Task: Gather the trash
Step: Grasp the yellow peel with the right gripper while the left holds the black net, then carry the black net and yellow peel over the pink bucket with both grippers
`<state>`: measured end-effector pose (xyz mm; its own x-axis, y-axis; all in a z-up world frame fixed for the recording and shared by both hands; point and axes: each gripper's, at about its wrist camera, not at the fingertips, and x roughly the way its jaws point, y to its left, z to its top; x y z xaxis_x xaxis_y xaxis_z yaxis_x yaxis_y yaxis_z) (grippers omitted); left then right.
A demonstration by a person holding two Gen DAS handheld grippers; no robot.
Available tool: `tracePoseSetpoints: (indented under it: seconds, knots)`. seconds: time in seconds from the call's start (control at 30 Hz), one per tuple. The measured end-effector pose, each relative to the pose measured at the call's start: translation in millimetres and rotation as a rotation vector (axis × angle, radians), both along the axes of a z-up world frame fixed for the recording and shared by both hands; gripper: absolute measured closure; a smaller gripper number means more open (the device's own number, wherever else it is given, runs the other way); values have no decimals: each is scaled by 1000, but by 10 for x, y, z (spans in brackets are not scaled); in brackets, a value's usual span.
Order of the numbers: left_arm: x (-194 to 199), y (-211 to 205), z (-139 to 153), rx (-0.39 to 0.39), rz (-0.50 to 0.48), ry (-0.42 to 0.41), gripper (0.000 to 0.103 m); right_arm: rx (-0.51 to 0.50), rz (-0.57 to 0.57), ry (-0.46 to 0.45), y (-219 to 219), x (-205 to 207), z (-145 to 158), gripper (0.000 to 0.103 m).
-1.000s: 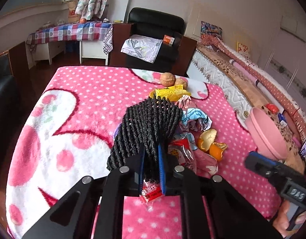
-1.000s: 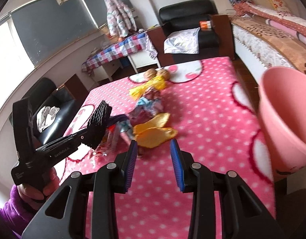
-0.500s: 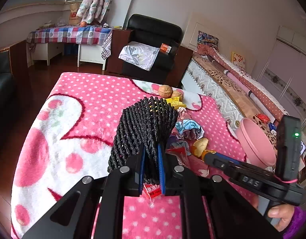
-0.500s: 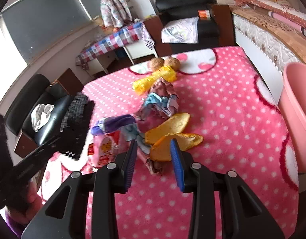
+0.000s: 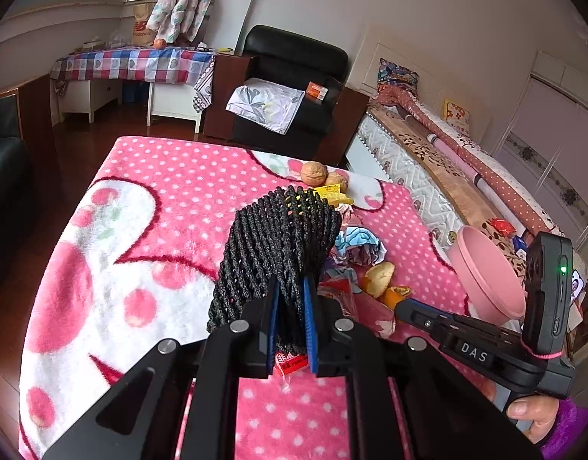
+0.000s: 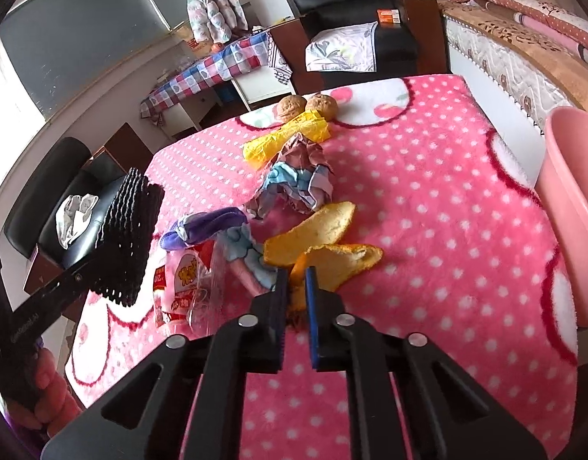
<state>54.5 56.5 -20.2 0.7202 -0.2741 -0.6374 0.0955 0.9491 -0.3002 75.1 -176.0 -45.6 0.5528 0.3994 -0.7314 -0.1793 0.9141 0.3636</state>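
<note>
A table [image 5: 171, 199] under a pink polka-dot blanket fills the left wrist view, with one black armchair [image 5: 294, 73] and one checked-cloth side table [image 5: 133, 65] behind it. The left gripper [image 5: 292, 318] is clenched on one black foam net sleeve [image 5: 278, 245], which rises from between its blue pads as a ribbed, open-mesh tube; a small red wrapper [image 5: 290, 362] pokes out below the pads. Beyond the sleeve lie two walnuts [image 5: 314, 173], one yellow wrapper [image 5: 334, 195] and one crumpled printed paper [image 5: 359, 243]. To the gripper's right sit two pieces of orange peel [image 5: 382, 278], and the right gripper [image 5: 403, 304] reaches in toward them. Further right stands one pink bin [image 5: 485, 272].

In the right wrist view the same blanket-covered table [image 6: 428, 176] spreads ahead. The right gripper [image 6: 296, 287] has just been closing, and its pads now pinch the near edge of one orange peel [image 6: 340, 262], bright orange outside and curled. A second peel [image 6: 313, 230], paler and pithy, lies just beyond, touching the first. Just left of the gripper is one clear snack bag with red print [image 6: 183, 287], with one purple wrapper [image 6: 206, 226] beyond it. Further ahead are the crumpled paper [image 6: 298, 184], the yellow wrapper [image 6: 290, 140] and the two walnuts [image 6: 307, 106]. Far left, the left gripper [image 6: 98, 268] holds the net sleeve [image 6: 129, 237] above the table. The pink bin [image 6: 574, 211] stands at the right, off the table's edge.
</note>
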Motion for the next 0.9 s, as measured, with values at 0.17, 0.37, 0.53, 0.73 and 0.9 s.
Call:
tracePoseSetpoints:
  seconds: [0.17, 0.37, 0.53, 0.73, 0.9]
  knots:
    - [-25, -54, 62, 6, -4, -9, 92, -18, 14, -30, -68, -103, 61, 95]
    - [-72, -130, 130, 15, -13, -17, 92, -35, 12, -76, -168, -232, 160, 95]
    - [-105, -211, 170, 23, -25, -23, 92, -21, 9, -99, -255, -316, 215, 95]
    - [-133, -324, 226, 33, -40, -29, 92, -3, 5, -131, -352, -405, 285, 95]
    - [-143, -465, 271, 40, -65, -33, 92, 4, -23, -160, -506, -467, 347, 95]
